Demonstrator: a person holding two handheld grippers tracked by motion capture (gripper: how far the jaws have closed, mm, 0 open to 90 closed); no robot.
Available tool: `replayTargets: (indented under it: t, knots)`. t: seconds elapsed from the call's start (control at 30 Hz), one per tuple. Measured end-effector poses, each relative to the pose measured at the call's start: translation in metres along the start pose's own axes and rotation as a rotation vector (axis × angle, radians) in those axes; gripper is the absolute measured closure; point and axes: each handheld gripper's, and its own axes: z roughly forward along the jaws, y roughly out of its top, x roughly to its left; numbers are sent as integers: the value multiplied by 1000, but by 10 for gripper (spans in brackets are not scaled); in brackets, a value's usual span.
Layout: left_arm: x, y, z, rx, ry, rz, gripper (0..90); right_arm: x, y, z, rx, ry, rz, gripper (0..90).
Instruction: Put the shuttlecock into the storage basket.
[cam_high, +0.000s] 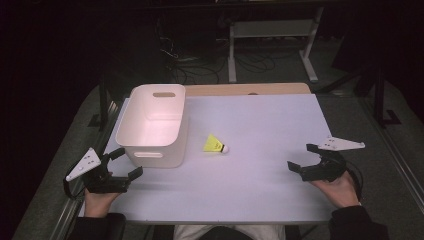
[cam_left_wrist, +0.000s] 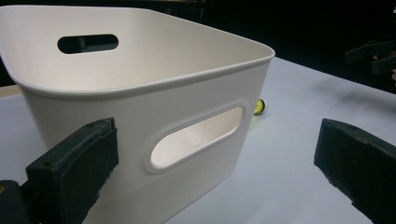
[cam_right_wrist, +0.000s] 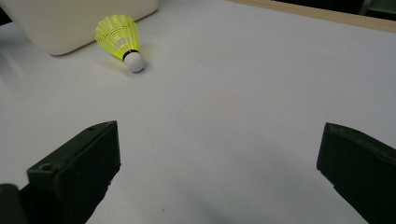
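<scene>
A yellow shuttlecock (cam_high: 215, 144) with a white cork tip lies on its side on the white table (cam_high: 260, 125), just right of a white plastic bin (cam_high: 155, 125). In the right gripper view the shuttlecock (cam_right_wrist: 122, 41) lies far ahead to the left, cork toward me. My left gripper (cam_high: 126, 163) is open near the bin's front left corner, and the bin wall with its handle slot (cam_left_wrist: 196, 135) stands between its jaws in its own view. My right gripper (cam_high: 303, 156) is open at the table's right side, holding nothing.
The bin looks empty inside. A wooden board edge (cam_high: 250, 89) runs along the table's far side. Beyond it, a white metal stand (cam_high: 272, 35) and cables lie on the dark floor. Open tabletop stretches between the grippers.
</scene>
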Motion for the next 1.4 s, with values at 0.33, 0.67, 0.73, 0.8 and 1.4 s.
replayTargets:
  t: [0.33,0.67,0.73,0.8,1.4]
  knots:
    - [0,0,1,-1,-2,-2,0,6,7,1,26,4,-28,0]
    - [0,0,1,-2,-3,-3,0,8,24,3,34,12,-39,0]
    - [0,0,1,-2,-4,-2,0,7,26,4,38,16,-37,0]
    - [0,0,1,-3,-3,-3,0,6,29,5,44,18,-37,0]
    - [0,0,1,-3,-2,-6,0,3,52,6,86,49,-64,0]
